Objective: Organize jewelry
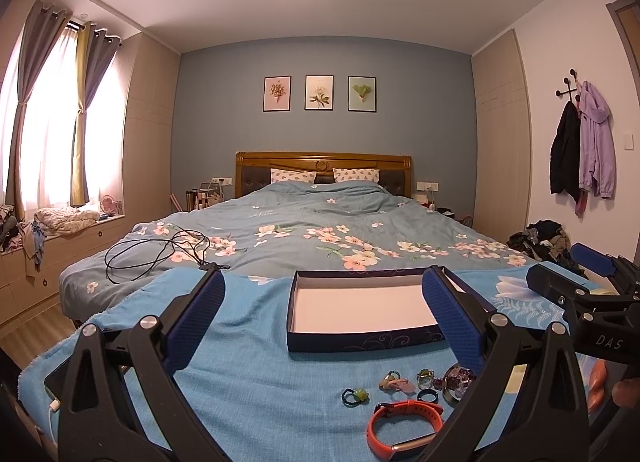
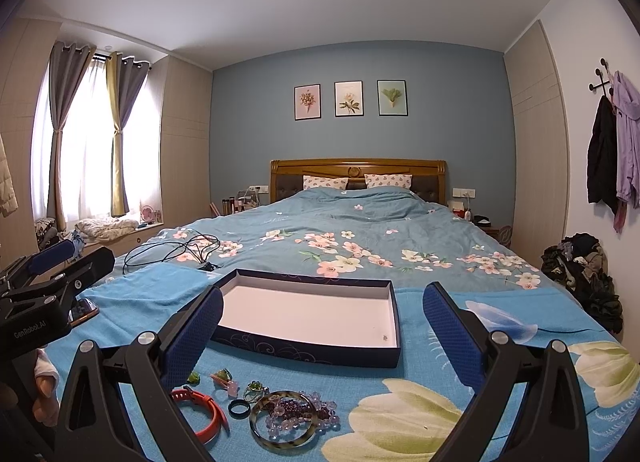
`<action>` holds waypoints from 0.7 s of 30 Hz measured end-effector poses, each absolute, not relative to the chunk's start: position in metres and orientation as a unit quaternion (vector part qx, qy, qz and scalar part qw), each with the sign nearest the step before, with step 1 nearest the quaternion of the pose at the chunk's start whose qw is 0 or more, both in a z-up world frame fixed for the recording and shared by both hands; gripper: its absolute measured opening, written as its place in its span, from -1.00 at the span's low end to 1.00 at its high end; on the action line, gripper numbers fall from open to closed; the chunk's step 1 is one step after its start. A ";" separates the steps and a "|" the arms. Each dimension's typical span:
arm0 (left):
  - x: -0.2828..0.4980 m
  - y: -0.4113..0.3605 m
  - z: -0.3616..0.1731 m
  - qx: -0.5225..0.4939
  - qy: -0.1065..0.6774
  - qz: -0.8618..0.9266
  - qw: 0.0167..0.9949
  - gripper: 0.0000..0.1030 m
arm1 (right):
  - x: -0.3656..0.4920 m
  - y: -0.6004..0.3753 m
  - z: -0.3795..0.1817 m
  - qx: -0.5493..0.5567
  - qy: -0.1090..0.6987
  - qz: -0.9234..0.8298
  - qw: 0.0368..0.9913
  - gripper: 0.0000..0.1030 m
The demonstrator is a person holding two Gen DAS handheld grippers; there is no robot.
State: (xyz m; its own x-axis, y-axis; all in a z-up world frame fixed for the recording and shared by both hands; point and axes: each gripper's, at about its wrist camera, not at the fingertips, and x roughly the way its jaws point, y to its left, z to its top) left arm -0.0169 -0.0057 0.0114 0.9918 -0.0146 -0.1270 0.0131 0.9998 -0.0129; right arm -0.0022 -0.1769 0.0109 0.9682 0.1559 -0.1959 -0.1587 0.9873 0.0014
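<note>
1. Left claw (image 1: 323, 320) wide apart, holding nothing, hovering over the blue towel (image 1: 248, 382) on the bed (image 1: 320, 221).
2. Right claw (image 2: 323, 332) also wide apart, nothing held, beside the left one.
3. Open box (image 2: 308, 318), dark blue rim and white inside, lies on the towel just beyond the jewelry; only a tiny speck inside.
4. Jewelry in a loose cluster near the camera: orange wristband (image 1: 404, 422), black ring (image 2: 239, 408), tortoiseshell bangle (image 2: 280, 424) around purple bead bracelets (image 2: 298, 410), several small green and pink rings (image 1: 394, 380).
5. Black cable (image 1: 160, 254) on the duvet, well apart from the box.
</note>
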 end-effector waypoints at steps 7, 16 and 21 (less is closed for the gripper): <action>-0.018 -0.005 0.010 -0.007 0.064 -0.007 0.998 0.89 | -0.001 -0.178 0.009 -0.005 0.098 0.079 0.992 0.88; -0.018 -0.005 0.011 -0.008 0.063 -0.007 0.998 0.89 | -0.001 -0.178 0.009 -0.006 0.097 0.080 0.992 0.88; -0.019 -0.004 0.010 -0.008 0.062 -0.007 0.998 0.89 | -0.001 -0.178 0.009 -0.005 0.097 0.080 0.992 0.88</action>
